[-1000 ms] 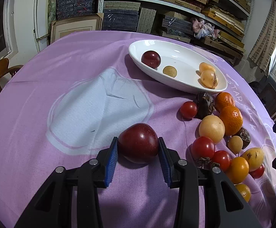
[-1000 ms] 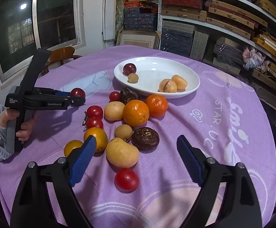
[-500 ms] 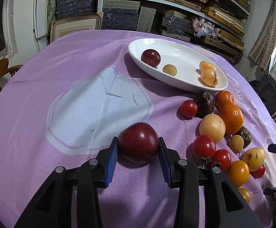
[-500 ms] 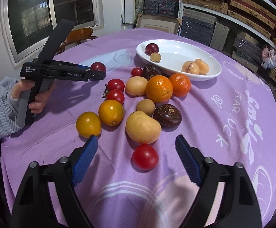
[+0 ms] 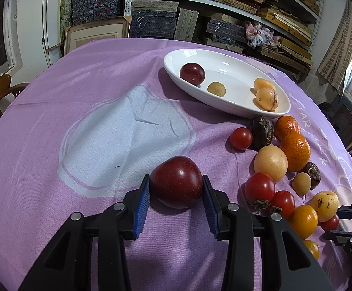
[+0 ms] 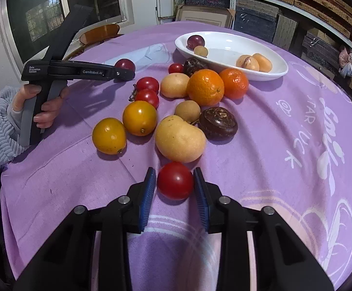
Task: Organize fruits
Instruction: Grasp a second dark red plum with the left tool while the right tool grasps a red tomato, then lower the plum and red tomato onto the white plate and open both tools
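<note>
The left gripper [image 5: 176, 194] has its blue pads closed against the 2 sides of a dark red plum [image 5: 176, 181], which sits on the purple tablecloth [image 5: 54, 121] near the middle of the round table. The jaws stand only as wide as the plum.

The right gripper [image 6: 175, 189] has just been closing its jaws, and a red cherry tomato [image 6: 175, 180] lies between them, the pads touching it on either side. This tomato is at the near edge of the fruit pile, just in front of a pale yellow pear [image 6: 179, 139].

Beyond the pear lie 2 yellow-orange tomatoes [image 6: 123, 127], a dark brown wrinkled fruit [image 6: 217, 123], a small tan round fruit [image 6: 187, 111], 2 tangerines [image 6: 218, 86] and more red tomatoes [image 6: 147, 91].

At the far side a white oval dish [image 6: 260, 72] holds another dark red plum [image 6: 195, 41], a small tan fruit and 2 pale orange fruits [image 6: 253, 62].

At the left, a hand [image 6: 42, 106] in a ribbed grey sleeve grips the left tool's handle.
</note>
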